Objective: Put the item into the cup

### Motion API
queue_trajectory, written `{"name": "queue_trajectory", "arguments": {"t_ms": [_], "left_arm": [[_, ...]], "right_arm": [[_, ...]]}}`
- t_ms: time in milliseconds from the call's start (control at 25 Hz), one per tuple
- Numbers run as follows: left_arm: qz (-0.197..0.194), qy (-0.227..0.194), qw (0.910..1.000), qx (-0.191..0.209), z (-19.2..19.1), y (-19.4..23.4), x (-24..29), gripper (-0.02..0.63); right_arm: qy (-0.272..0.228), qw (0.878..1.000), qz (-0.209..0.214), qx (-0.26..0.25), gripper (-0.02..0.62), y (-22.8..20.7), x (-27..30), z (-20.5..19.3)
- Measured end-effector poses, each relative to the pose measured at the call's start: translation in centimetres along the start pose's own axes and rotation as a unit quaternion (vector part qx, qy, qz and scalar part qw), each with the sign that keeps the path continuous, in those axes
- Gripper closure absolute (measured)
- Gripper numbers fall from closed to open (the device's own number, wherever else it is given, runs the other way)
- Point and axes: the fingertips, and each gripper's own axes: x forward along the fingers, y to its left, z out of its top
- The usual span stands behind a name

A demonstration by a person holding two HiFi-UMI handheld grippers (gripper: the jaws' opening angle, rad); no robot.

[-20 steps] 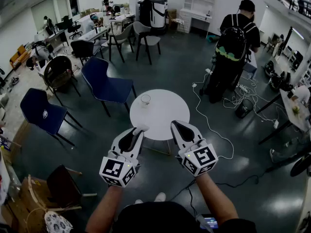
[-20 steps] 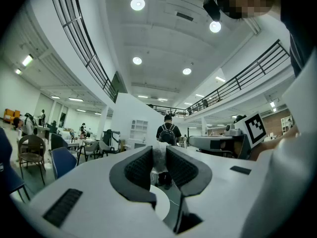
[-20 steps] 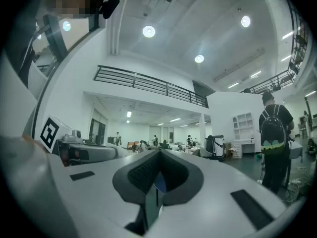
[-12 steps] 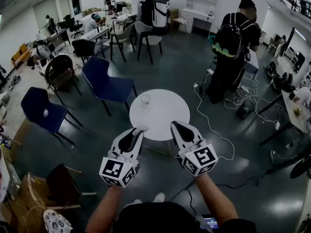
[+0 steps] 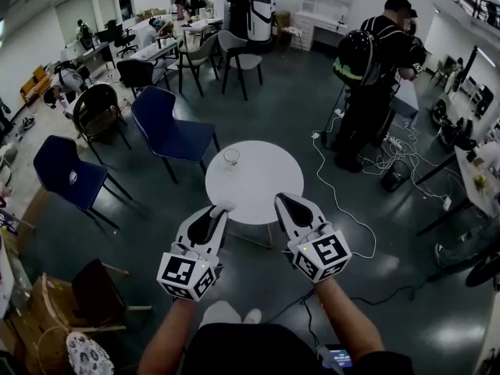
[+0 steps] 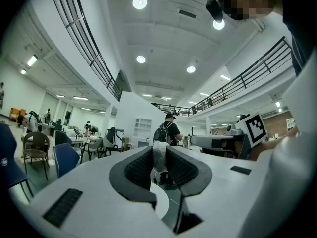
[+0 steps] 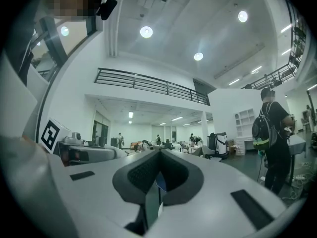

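Note:
A small clear cup (image 5: pixel 231 156) stands near the far left rim of the round white table (image 5: pixel 262 186). My left gripper (image 5: pixel 221 209) hovers at the table's near edge, shut on a small white crumpled item (image 5: pixel 226 206). In the left gripper view that item (image 6: pixel 159 158) is squeezed between the dark pads (image 6: pixel 139 168) of the left gripper (image 6: pixel 159 150). My right gripper (image 5: pixel 283 200) hangs beside it over the near edge, shut with nothing in it. In the right gripper view the right gripper (image 7: pixel 159 156) has its jaws pressed together.
Two blue chairs (image 5: pixel 168 131) (image 5: pixel 66 174) stand left of the table. A person with a backpack (image 5: pixel 371 69) stands at the right rear, with cables (image 5: pixel 351 209) trailing over the floor. A dark chair (image 5: pixel 98 295) and boxes sit at the lower left.
The view has tipped a little, so the table and cup sit slightly higher and further left. Both grippers keep their place and grip. The person with the backpack has turned.

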Motion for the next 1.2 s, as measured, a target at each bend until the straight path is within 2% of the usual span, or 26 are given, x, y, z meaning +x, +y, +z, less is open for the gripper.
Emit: {"name": "queue_trajectory", "arguments": {"t_ms": [720,1000,1200], "left_arm": [[0.004,-0.004,0.9999,0.009,0.2,1.6,2.7,0.512],[0.007,-0.001,1.0000,-0.005,0.2,4.5,6.1,0.512],[0.005,0.006,1.0000,-0.001,-0.1,7.3,9.0,0.512]], "right_arm": [[-0.008,1.000,0.009,0.005,0.581,-1.8,2.5,-0.3],[-0.004,1.000,0.013,0.005,0.581,-4.0,5.8,-0.4],[-0.002,1.000,0.016,0.007,0.581,-5.6,9.2,-0.9]]}}
